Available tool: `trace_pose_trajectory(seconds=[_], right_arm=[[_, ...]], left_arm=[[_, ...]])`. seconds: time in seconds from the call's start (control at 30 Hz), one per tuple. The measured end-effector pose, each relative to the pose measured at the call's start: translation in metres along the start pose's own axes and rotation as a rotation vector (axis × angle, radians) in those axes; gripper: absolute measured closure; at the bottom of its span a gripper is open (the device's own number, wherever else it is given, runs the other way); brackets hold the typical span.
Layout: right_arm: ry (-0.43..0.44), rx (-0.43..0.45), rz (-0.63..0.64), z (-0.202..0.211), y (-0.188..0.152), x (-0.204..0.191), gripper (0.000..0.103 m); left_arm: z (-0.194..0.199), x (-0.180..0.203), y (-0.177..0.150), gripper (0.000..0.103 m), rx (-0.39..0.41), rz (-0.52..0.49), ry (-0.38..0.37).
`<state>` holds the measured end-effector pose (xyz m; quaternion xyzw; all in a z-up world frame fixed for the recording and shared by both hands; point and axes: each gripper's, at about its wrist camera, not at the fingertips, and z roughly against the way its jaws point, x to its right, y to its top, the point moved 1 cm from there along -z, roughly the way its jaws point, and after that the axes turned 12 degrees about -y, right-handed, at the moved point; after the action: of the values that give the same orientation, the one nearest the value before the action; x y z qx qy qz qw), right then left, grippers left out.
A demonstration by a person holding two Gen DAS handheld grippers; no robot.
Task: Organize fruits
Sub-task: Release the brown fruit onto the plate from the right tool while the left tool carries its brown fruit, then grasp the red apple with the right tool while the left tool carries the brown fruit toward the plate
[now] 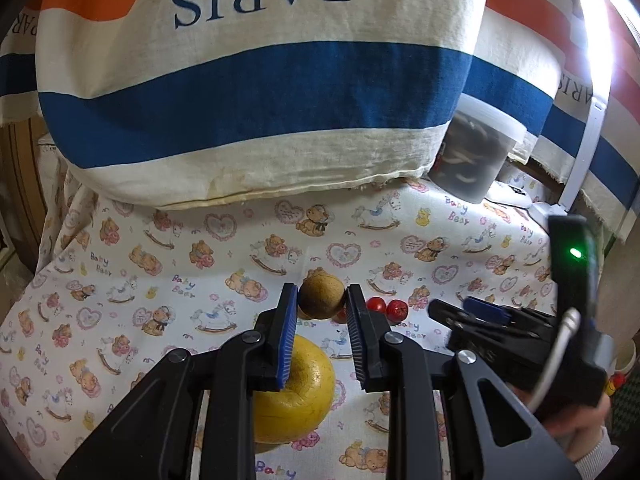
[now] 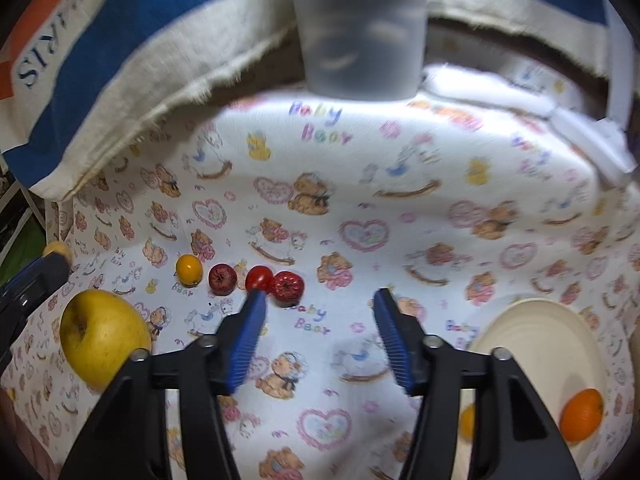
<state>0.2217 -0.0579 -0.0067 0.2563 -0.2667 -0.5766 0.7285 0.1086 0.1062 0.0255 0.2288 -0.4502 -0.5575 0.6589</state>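
Observation:
My left gripper (image 1: 322,300) is shut on a brown round fruit (image 1: 322,295), held above the bear-print cloth (image 1: 160,272). Under it lies a big yellow apple (image 1: 304,396), also in the right wrist view (image 2: 102,336). My right gripper (image 2: 318,300) is open and empty over the cloth; it shows at the right of the left wrist view (image 1: 472,312). Left of its left finger lies a row: a small orange fruit (image 2: 189,269), a dark red fruit (image 2: 222,279), a red tomato (image 2: 259,278) and a red fruit (image 2: 286,287). A cream plate (image 2: 532,340) at the right holds an orange (image 2: 581,414).
A big striped "PARIS" cushion (image 1: 256,80) stands along the back. A lidded clear plastic tub (image 1: 476,152) with dark contents stands at the back right, also in the right wrist view (image 2: 360,28). A white lamp arm (image 1: 584,148) rises at the far right. A small yellow fruit (image 2: 467,420) lies by the plate.

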Motion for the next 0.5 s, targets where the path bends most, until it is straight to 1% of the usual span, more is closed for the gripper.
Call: trace_pose_trajectory(seconds=[0.1, 0.17, 0.27, 0.3, 0.43, 0.5], right_arm=[[0.008, -0.034, -0.022, -0.021, 0.007, -0.002, 0.055], [0.034, -0.057, -0.030, -0.034, 0.010, -0.003, 0.061], [0.085, -0.108, -0.049, -0.050, 0.010, -0.004, 0.064], [0.103, -0.132, -0.053, -0.056, 0.009, -0.005, 0.064], [0.139, -0.137, -0.071, -0.060, 0.008, -0.006, 0.066], [0.155, -0.138, -0.061, -0.061, 0.008, -0.010, 0.069]], left_arm=[[-0.001, -0.001, -0.001, 0.080, -0.013, 0.019, 0.007], [0.000, 0.002, 0.000, 0.080, -0.017, 0.020, -0.016], [-0.001, 0.004, -0.001, 0.080, -0.010, 0.002, 0.019], [-0.001, 0.004, -0.001, 0.080, -0.014, 0.003, 0.018], [-0.003, 0.001, -0.001, 0.080, -0.021, 0.015, 0.012], [-0.003, 0.002, -0.001, 0.080, -0.018, 0.010, 0.017]])
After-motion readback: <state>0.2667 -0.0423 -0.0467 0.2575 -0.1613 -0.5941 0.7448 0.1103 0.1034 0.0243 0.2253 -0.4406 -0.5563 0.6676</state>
